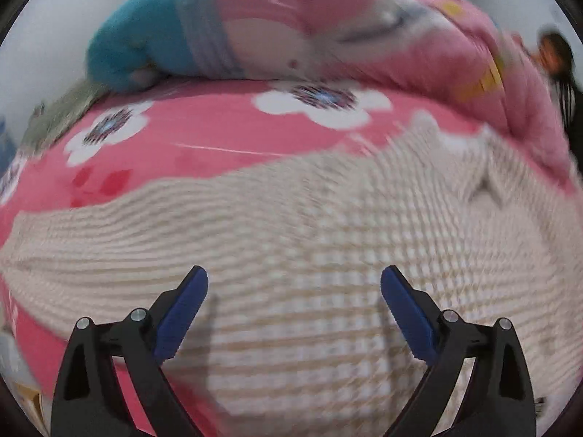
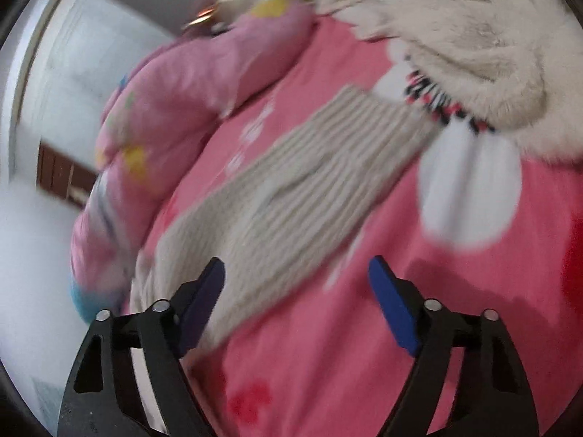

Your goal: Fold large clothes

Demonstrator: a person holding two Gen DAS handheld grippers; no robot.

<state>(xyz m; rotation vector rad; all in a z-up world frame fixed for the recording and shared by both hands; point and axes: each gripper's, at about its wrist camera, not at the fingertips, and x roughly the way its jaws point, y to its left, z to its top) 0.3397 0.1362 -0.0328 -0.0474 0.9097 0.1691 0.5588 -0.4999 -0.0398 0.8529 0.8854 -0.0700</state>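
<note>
A cream ribbed knit sweater (image 1: 291, 225) lies spread on a pink flowered bedsheet (image 1: 204, 134). In the left wrist view my left gripper (image 1: 294, 280) hovers over the sweater's body, jaws wide apart, with nothing between its blue pads. In the right wrist view a long ribbed part of the same sweater (image 2: 291, 189), likely a sleeve, runs diagonally across the sheet. My right gripper (image 2: 297, 273) stands open above its lower end, its left fingertip (image 2: 207, 291) over the knit and the right one over bare sheet. Both pictures are blurred.
A bunched pink quilt (image 1: 328, 18) with a teal patch lies along the far side of the bed. A fluffy cream fur garment (image 2: 473, 36) with a dark patterned trim sits at the sheet's upper right. A white wall and door (image 2: 73, 73) lie beyond the bed's edge.
</note>
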